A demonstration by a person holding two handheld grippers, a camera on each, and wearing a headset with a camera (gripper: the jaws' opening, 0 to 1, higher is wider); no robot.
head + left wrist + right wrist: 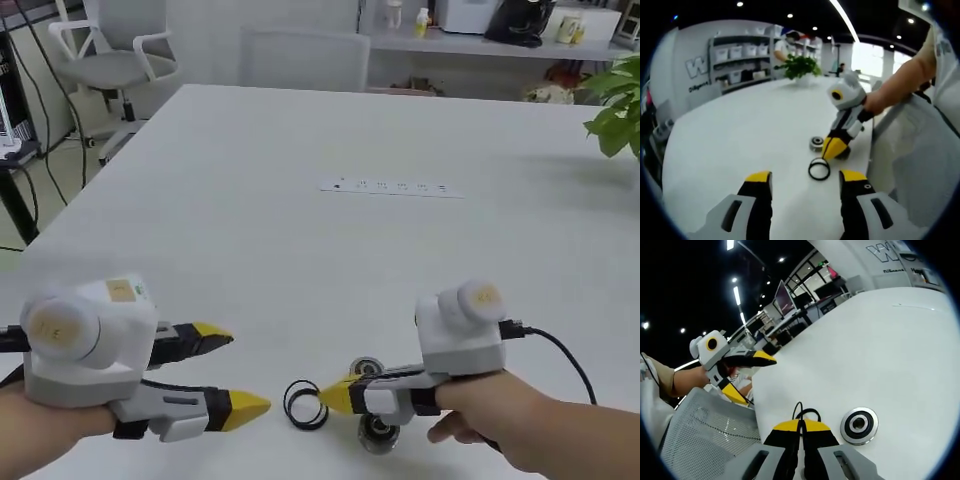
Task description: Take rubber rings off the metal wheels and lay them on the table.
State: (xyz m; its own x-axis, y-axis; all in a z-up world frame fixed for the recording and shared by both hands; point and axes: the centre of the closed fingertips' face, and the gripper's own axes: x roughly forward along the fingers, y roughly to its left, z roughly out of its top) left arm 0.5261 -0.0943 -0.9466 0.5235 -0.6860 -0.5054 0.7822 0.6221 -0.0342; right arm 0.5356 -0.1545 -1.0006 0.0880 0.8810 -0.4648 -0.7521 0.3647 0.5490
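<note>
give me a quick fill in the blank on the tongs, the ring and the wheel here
1. The left tongs stand ___, holding nothing.
2. The right tongs are shut on a ___ rubber ring.
3. A metal wheel lies on the ___ table.
Missing words: open; black; white.
</note>
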